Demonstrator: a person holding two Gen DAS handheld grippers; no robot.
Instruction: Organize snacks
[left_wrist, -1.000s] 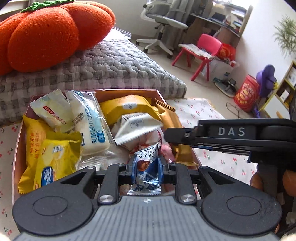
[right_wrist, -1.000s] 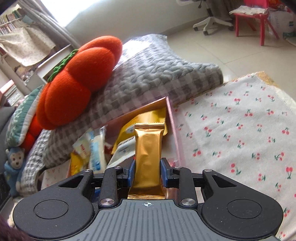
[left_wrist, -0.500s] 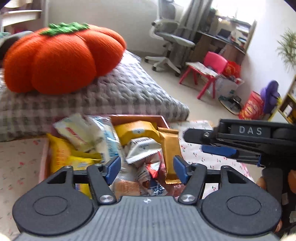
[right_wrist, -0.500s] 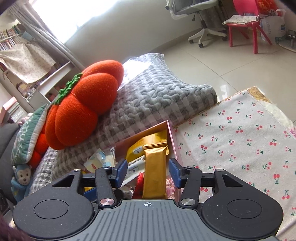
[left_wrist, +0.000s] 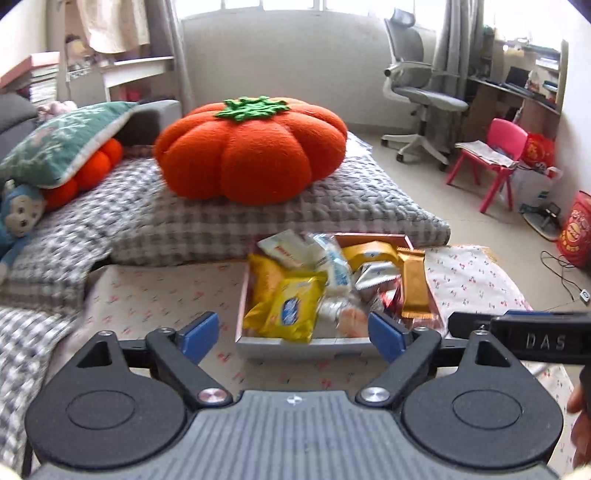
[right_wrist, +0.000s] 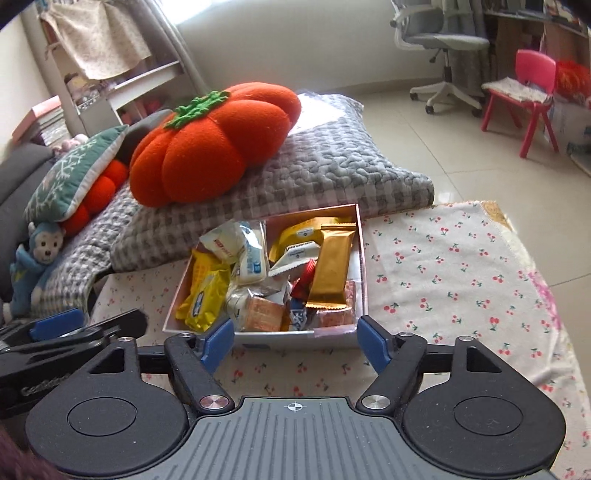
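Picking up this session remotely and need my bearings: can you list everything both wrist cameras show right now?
snack box: one, pinkish, on the cherry-print cloth
gold bar: one, on the pile at the box's right side
yellow packets: two, overlapping, box's left side
white packets: several, far left of box
pumpkin cushion: one, orange with green stalk, on the grey checked quilt
monkey toy: one, blue, far left
office chair: one, grey, background
small chair: one, pink, beside the desk
left claw: open, empty, jaws just been opening
right claw: open, empty, jaws just been opening
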